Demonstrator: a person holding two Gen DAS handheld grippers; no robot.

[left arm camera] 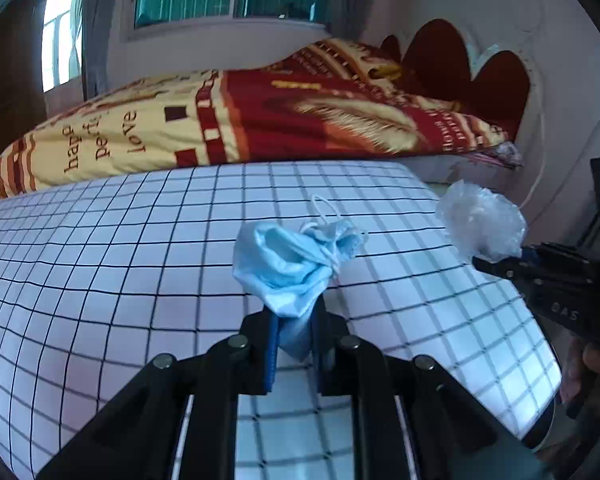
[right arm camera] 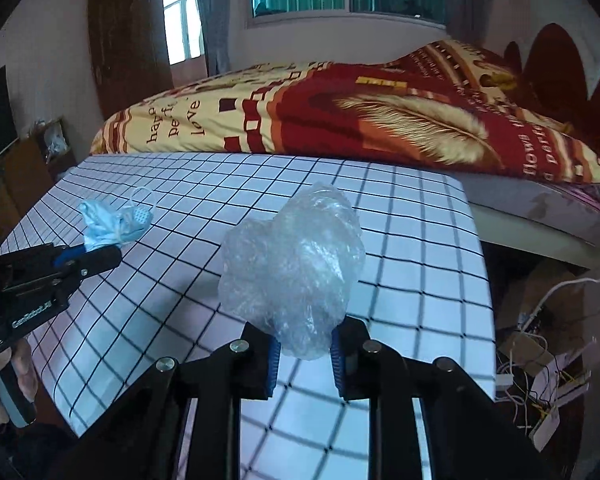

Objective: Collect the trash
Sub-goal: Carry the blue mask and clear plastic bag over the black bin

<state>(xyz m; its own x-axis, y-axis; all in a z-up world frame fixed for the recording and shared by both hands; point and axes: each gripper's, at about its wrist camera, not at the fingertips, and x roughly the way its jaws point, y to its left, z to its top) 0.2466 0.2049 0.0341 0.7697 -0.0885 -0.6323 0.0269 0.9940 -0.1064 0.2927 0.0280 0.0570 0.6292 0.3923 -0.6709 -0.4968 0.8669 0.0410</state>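
My left gripper (left arm camera: pixel 294 320) is shut on a crumpled blue face mask (left arm camera: pixel 288 264) and holds it above the white grid-patterned table (left arm camera: pixel 100 264). The mask (right arm camera: pixel 108 224) and left gripper (right arm camera: pixel 96 254) also show at the left of the right wrist view. My right gripper (right arm camera: pixel 304 340) is shut on a crumpled clear plastic bag (right arm camera: pixel 296 268) held above the table (right arm camera: pixel 420 240). In the left wrist view the bag (left arm camera: pixel 482 226) and right gripper (left arm camera: pixel 496 264) show at the right edge.
A bed with a red and yellow quilt (left arm camera: pixel 240 120) lies right behind the table. Cardboard and tangled cables (right arm camera: pixel 540 360) lie on the floor to the table's right. A dark cabinet (right arm camera: pixel 16 168) stands at the left.
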